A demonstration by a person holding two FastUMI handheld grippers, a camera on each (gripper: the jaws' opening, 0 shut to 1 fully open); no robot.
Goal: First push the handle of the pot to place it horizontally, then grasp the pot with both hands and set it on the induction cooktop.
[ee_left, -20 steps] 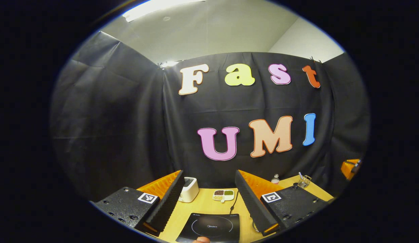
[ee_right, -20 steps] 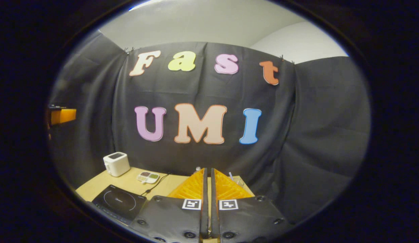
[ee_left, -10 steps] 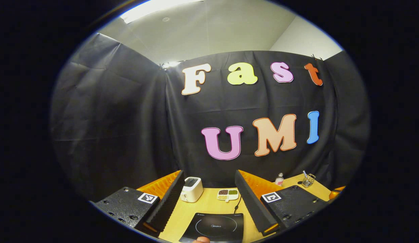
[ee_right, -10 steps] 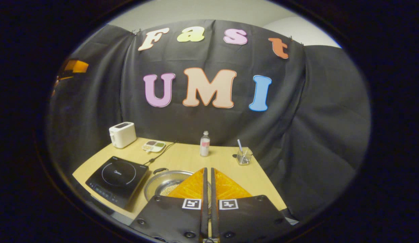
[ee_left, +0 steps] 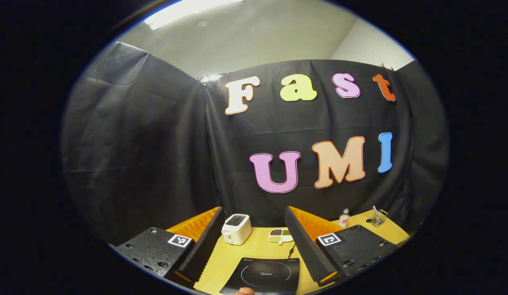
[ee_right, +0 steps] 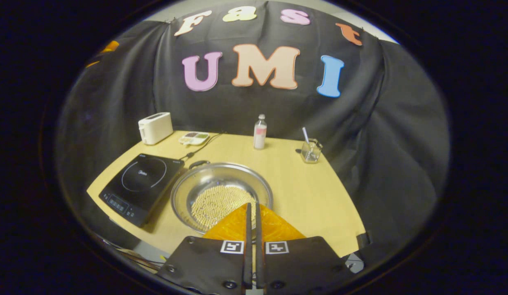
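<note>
The pot (ee_right: pixel 222 196) is a wide, shallow steel pan with a shiny rim and a pale, finely dotted bottom; one small dark loop handle (ee_right: pixel 198 164) shows at its far rim, on the side toward the cooktop (ee_right: pixel 141 186). It sits on the desk (ee_right: pixel 303 192) near the front edge, just beside the cooktop's right side and not on it. The cooktop, a flat black slab with a ring on its face, lies by the desk's front left corner. Along the back edge stand a toaster (ee_right: pixel 155 127) at the left corner, a small tray (ee_right: pixel 193 138), a bottle (ee_right: pixel 260 132) and a glass (ee_right: pixel 311 150) with a stick in it. The right gripper (ee_right: pixel 251 211) hangs over the pot's near rim, fingers pressed together with nothing between them. The left gripper (ee_left: pixel 254 229) is held high, fingers spread wide apart, with the toaster (ee_left: pixel 236 228) and cooktop (ee_left: pixel 264 275) seen between them.
</note>
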